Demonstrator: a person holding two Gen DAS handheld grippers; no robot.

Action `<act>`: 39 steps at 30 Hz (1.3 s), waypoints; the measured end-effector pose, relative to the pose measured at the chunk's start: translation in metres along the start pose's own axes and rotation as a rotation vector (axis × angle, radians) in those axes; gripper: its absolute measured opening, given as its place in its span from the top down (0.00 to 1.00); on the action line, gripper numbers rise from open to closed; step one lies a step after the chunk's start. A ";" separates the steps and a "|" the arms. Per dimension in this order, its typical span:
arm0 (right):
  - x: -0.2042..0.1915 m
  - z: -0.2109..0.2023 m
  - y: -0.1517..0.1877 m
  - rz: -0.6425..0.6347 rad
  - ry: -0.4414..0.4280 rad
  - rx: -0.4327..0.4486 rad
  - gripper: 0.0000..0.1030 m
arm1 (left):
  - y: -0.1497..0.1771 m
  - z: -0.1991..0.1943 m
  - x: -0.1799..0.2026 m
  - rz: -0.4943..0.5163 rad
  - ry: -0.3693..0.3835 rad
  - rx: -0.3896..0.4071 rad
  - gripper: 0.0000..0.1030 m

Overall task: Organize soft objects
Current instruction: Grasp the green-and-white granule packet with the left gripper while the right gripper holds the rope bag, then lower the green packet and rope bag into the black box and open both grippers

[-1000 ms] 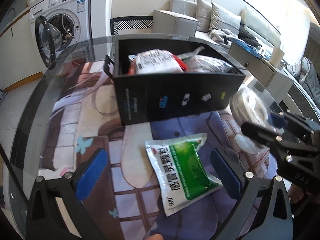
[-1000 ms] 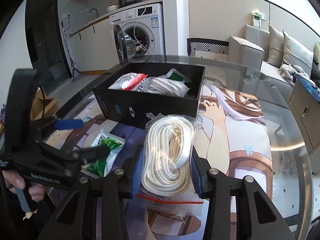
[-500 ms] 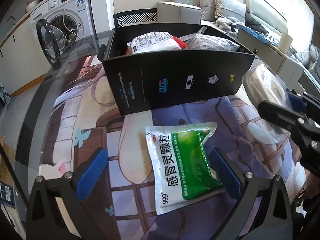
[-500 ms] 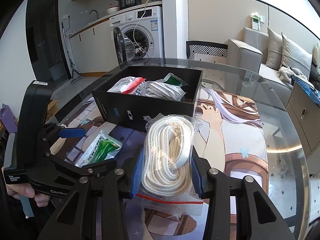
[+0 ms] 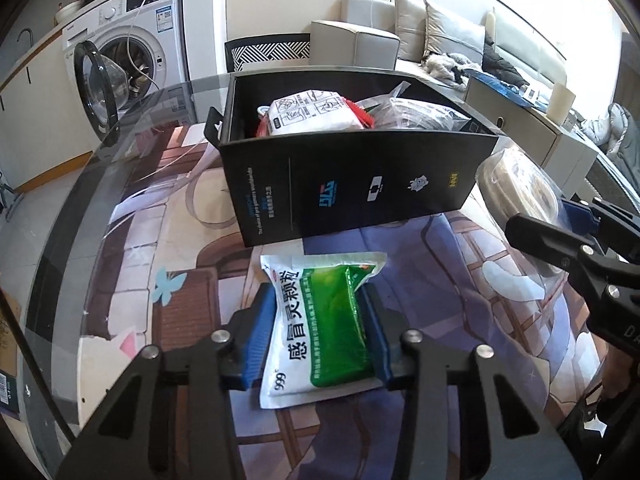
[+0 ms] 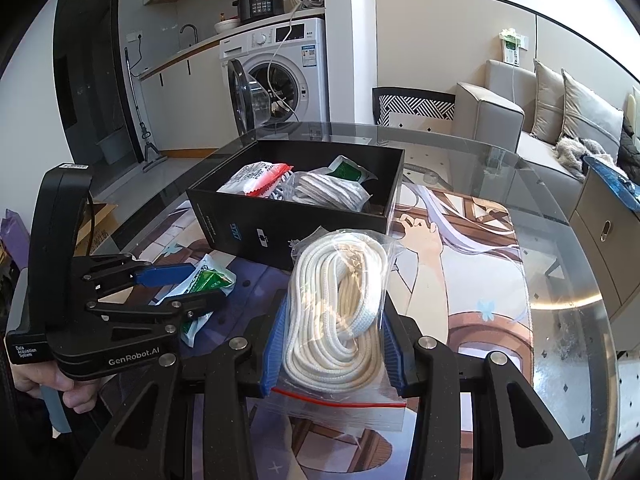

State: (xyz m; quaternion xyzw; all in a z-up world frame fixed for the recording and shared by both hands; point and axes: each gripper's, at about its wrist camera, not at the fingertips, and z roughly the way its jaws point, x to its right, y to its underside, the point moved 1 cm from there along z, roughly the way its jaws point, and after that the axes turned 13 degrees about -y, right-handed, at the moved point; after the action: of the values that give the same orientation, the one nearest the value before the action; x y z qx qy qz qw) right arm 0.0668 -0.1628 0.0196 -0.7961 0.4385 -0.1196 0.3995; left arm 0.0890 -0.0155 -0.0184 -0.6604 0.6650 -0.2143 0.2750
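Note:
A green and white medicine packet point(image 5: 320, 340) lies flat on the printed mat in front of a black open box point(image 5: 360, 184). My left gripper point(image 5: 317, 296) is closing on it, and its blue pads press against both long sides. In the right wrist view this left gripper point(image 6: 200, 286) is at the left, with the packet point(image 6: 214, 280) between its fingers. My right gripper point(image 6: 335, 304) is shut on a clear zip bag of coiled white rope point(image 6: 344, 264), just in front of the box point(image 6: 288, 224). Several soft packets fill the box.
The round glass table point(image 6: 560, 280) carries a printed cartoon mat point(image 6: 460, 264). Behind it stand a washing machine point(image 6: 280, 76) with its door open, a patterned chair point(image 6: 412, 104) and a grey sofa point(image 6: 520, 120). A person's hand point(image 6: 68, 388) holds the left gripper's handle.
My left gripper's jaws came together from wide open onto the green packet and moved slightly toward it. The right gripper kept still with the rope bag.

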 end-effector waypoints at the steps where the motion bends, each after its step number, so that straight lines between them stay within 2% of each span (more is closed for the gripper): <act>1: 0.000 0.000 0.000 0.000 0.000 0.001 0.59 | 0.000 0.000 0.000 0.000 0.003 0.000 0.61; 11: -0.003 -0.008 -0.005 -0.012 0.004 0.026 0.59 | -0.003 -0.009 -0.005 -0.033 0.058 0.015 0.66; 30: -0.013 -0.035 -0.018 -0.027 0.002 0.098 0.59 | -0.025 -0.057 -0.022 -0.069 0.107 0.157 0.67; 39: -0.017 -0.043 -0.032 -0.023 -0.015 0.137 0.59 | -0.038 -0.075 -0.022 -0.066 0.096 0.216 0.67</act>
State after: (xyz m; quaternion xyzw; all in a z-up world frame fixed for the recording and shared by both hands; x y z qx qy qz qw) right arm 0.0528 -0.1628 0.0740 -0.7728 0.4169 -0.1482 0.4549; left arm 0.0692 -0.0007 0.0647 -0.6376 0.6281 -0.3251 0.3054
